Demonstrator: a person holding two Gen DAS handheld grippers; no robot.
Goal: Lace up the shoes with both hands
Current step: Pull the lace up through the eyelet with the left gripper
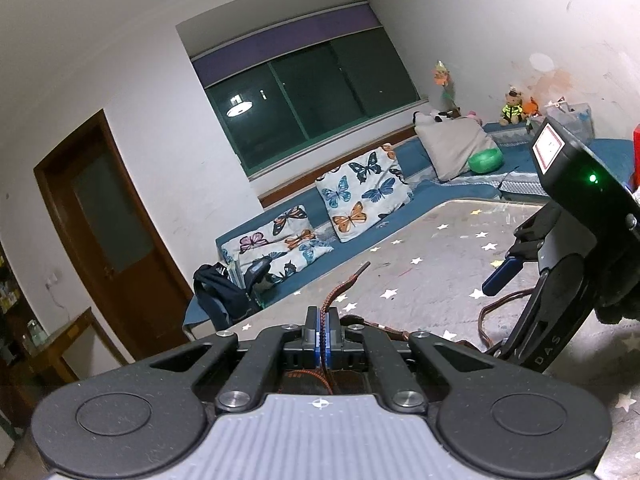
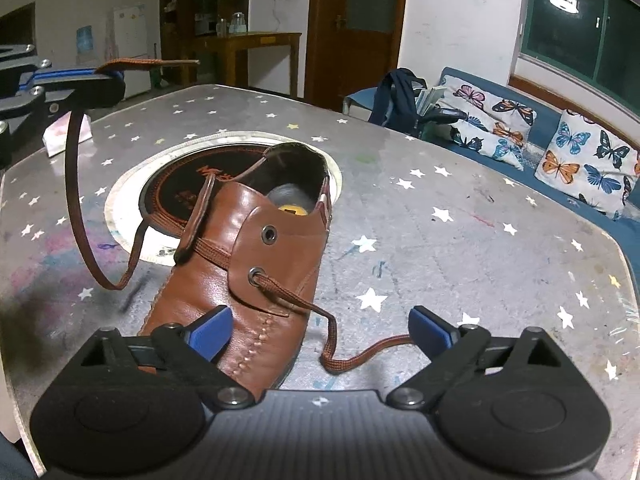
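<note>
Brown shoe (image 2: 256, 264) flat on the star-print table (image 2: 460, 216), toe toward the right gripper (image 2: 320, 330), heel away, long axis running nearly straight out from that camera with a slight lean to the right. Partly laced only: lace (image 2: 74, 184) across the lower eyelet pair, upper eyelet (image 2: 269, 234) on the near flap empty.

Left gripper (image 1: 322, 322) pressed together on one lace end, pinched a little behind the tip (image 1: 362, 268), which sticks out past the pads. Held up off the table to the shoe's left, strand sagging in a long loop down to the tabletop and back up to the far side of the tongue.

Right gripper spread wide and empty, one blue pad (image 2: 212, 334) over the toe cap, the other out over bare table. Other lace end (image 2: 360, 354) out of the lower eyelet (image 2: 254, 274), slack on the table between the two pads, closer to the right-hand one; its tip probably tucked behind that pad, hard to say.

Relation that matters: free end directly under the right gripper, lying crosswise to the fingers; empty eyelet beyond it, up the shoe's axis. Right side plainly nearer for that pick.
</note>
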